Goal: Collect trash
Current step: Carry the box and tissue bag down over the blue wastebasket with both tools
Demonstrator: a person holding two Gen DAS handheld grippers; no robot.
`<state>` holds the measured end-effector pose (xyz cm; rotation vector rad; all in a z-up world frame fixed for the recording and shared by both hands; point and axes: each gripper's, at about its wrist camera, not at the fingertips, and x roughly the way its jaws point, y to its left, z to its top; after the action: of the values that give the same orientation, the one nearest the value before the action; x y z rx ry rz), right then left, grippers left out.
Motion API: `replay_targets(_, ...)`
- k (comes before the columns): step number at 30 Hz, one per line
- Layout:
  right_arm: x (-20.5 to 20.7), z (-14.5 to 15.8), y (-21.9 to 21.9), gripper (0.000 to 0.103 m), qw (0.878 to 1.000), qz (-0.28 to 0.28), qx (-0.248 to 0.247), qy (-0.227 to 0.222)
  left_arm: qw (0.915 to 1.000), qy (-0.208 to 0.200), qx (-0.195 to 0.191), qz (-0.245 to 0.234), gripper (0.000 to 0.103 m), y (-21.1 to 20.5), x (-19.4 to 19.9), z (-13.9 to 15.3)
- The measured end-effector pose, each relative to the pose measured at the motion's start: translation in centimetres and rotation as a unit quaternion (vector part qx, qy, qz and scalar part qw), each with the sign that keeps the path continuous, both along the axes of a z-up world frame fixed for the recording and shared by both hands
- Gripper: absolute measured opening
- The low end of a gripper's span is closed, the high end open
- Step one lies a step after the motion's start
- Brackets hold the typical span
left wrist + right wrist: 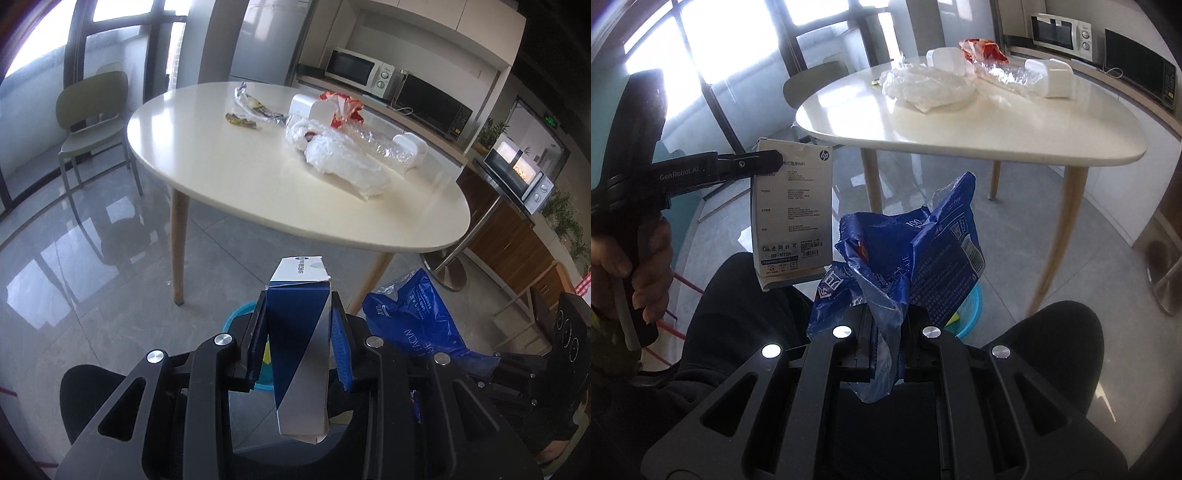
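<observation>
Partway through, by the look of it. Left tool clamped on a blue-and-white carton, lifted off the desk and held above a turquoise bin on the floor; long axis of the carton running along the fingers, torn flap end pointing away toward the desk, flat printed face turned sideways as seen from the right wrist camera. Just beside it, right tool pinched shut on a crumpled blue plastic wrapper, bunched neck in the grip, loose end standing up and forward, likewise over the bin. Both likely ready to drop. Still left on the desk: snack wrappers, a white plastic bag, a red-and-white packet, clear film, two white boxes.
</observation>
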<state>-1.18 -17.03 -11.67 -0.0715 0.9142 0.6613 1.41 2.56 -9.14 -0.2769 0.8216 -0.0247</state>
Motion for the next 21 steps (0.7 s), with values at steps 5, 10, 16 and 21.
replay_targets(5,2.0,-2.3,0.9,0.007,1.000,-0.006,-0.009,0.025,0.9997,0.020,0.015,0.009,0.030,0.1,0.5,-2.6)
replay_targets(10,3.7,-4.9,1.7,0.007,0.998,-0.011,-0.015,0.054,0.9991,0.041,0.007,0.013,0.030,0.7,0.8,-5.1)
replay_targets(16,5.3,-7.8,2.6,0.007,0.996,-0.014,-0.027,0.086,0.9978,0.063,-0.004,0.022,0.030,2.0,0.7,-7.6)
replay_targets(21,6.4,-9.7,3.2,0.007,0.993,-0.016,-0.035,0.113,0.9963,0.081,-0.010,0.027,0.030,2.5,0.7,-9.6)
